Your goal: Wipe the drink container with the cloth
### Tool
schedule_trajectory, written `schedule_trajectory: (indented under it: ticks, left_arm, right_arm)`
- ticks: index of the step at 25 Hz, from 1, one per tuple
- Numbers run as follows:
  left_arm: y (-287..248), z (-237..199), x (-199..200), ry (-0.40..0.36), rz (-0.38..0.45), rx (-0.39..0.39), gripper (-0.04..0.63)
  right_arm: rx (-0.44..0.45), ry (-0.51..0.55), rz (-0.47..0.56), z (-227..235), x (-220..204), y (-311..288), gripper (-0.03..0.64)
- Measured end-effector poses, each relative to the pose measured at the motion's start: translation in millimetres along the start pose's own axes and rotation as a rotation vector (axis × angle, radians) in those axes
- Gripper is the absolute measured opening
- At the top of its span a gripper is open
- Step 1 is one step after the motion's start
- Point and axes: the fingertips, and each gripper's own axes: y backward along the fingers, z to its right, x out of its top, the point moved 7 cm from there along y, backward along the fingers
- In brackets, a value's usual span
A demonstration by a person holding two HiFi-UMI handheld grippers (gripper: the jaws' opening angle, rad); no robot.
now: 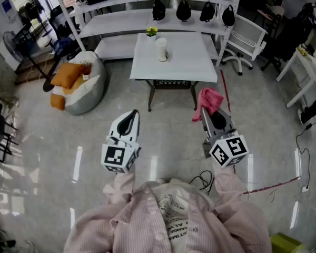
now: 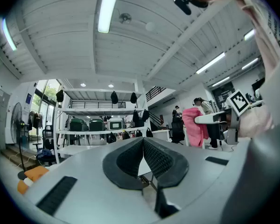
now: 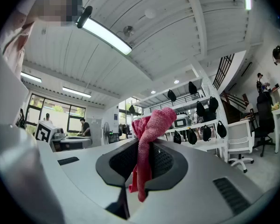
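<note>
A white drink container stands on the white square table ahead of me, far from both grippers. My right gripper is shut on a pink cloth, which bunches above the jaws and hangs below them in the right gripper view, cloth. My left gripper is shut with nothing between its pads. Both grippers are raised in front of my chest, well short of the table. The cloth also shows at the right of the left gripper view.
A small yellow flower pot sits behind the container. Long white shelves with black bags run behind the table. A grey beanbag with orange cushions lies left, a white chair right. Cables trail on the floor.
</note>
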Motion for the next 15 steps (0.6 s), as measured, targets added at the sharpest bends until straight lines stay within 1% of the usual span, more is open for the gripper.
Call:
schedule_trajectory:
  ticks: [7,15]
  left_arm:
    - [1.8,5.7,-2.0,0.006,0.01,-0.006,0.003]
    - [-15.2,25.0,-6.7,0.015,0.014,-0.055,0.005]
  right_arm:
    - [-0.002,-0.002,-0.007,6.1,1.1,4.6,0.04]
    - [0.015,0.0,-0.009,25.3,-3.1,2.4,0.04]
